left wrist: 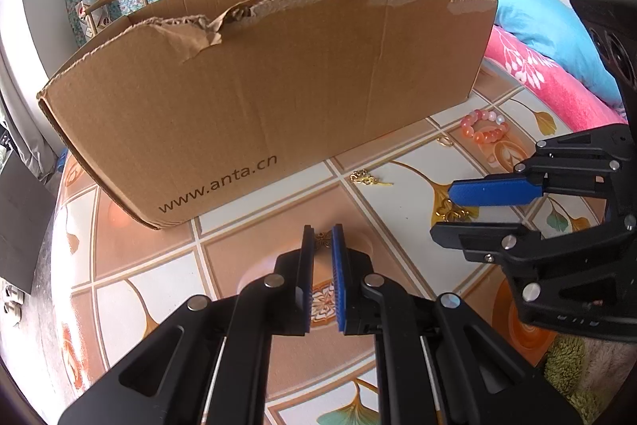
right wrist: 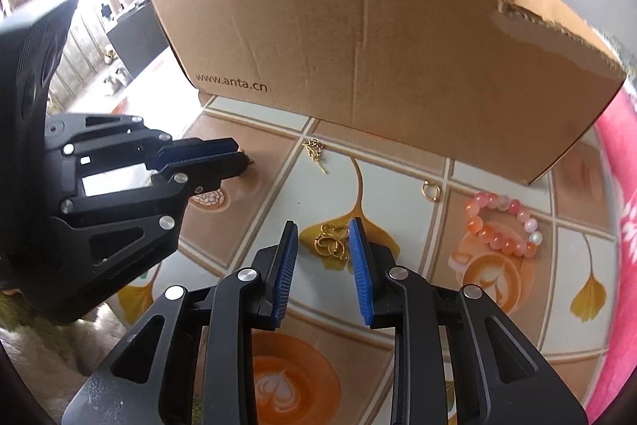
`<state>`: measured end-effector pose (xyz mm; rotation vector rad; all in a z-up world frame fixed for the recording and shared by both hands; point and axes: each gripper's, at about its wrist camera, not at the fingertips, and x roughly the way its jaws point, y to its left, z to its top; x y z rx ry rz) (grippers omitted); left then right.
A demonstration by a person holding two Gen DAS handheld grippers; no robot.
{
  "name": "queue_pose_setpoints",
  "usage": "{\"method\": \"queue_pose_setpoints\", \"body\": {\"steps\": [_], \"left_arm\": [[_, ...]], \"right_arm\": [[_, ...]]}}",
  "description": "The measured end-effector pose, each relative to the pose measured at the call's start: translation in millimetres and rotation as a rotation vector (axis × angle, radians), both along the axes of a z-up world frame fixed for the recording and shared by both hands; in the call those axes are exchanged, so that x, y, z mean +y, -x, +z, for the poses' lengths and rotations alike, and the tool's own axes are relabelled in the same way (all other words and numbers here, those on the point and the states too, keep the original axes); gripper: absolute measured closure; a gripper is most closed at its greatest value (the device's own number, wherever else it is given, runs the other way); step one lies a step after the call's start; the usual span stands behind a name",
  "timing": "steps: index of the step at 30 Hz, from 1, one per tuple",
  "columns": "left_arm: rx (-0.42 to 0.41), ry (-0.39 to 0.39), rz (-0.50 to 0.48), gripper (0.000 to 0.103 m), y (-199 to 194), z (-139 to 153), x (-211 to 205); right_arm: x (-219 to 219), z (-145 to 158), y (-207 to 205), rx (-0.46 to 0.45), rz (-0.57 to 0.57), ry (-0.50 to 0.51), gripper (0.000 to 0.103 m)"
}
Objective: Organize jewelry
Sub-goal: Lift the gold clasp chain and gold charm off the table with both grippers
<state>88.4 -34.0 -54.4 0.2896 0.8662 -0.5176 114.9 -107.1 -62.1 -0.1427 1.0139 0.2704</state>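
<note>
My left gripper (left wrist: pixel 322 236) is shut on a small bronze butterfly charm (left wrist: pixel 324 241), held just above the patterned tabletop (left wrist: pixel 247 253). In the right wrist view the left gripper (right wrist: pixel 241 156) comes in from the left, its jaws together. My right gripper (right wrist: pixel 324 230) stands open around a gold openwork pendant (right wrist: pixel 331 245) that lies on the table. The pendant sits close to the right pad, with a gap to the left pad. A tall cardboard box (left wrist: pixel 258 86) with a torn top edge stands behind both grippers.
A small gold chain piece (right wrist: pixel 316 152) lies near the box's front. A gold ring (right wrist: pixel 430 190) and a pink and orange bead bracelet (right wrist: pixel 503 226) lie to the right. A pink blanket (right wrist: pixel 621 206) and a blue pillow (left wrist: pixel 557 26) border the table's right side.
</note>
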Motion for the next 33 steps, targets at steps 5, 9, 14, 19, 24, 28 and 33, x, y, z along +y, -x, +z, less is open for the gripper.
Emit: {"method": "queue_pose_setpoints", "body": {"steps": [5, 9, 14, 19, 24, 28, 33], "left_arm": [[-0.001, 0.0, 0.0, 0.095, 0.2, 0.1, -0.2], [-0.006, 0.0, -0.002, 0.095, 0.4, 0.0, -0.3], [-0.011, 0.004, -0.005, 0.095, 0.6, -0.5, -0.8], [-0.019, 0.005, -0.009, 0.095, 1.0, -1.4, -1.4], [-0.024, 0.004, -0.013, 0.095, 2.1, -1.7, -1.4], [-0.026, 0.006, -0.013, 0.095, 3.0, -1.7, -0.8], [-0.028, 0.0, -0.017, 0.095, 4.9, -1.0, -0.5]], "right_arm": [[3.2, -2.5, 1.3, -0.017, 0.005, 0.004, 0.09], [4.8, -5.4, 2.5, -0.026, 0.009, -0.005, 0.091], [-5.0, -1.9, 4.7, -0.026, 0.005, -0.048, 0.095], [-14.0, 3.9, 9.8, -0.036, 0.005, -0.05, 0.1], [-21.2, 8.3, 16.9, -0.039, -0.006, -0.07, 0.101], [-29.1, 15.9, 22.3, -0.042, -0.006, -0.075, 0.098], [-33.6, 16.0, 26.9, -0.02, -0.02, -0.069, 0.077]]}}
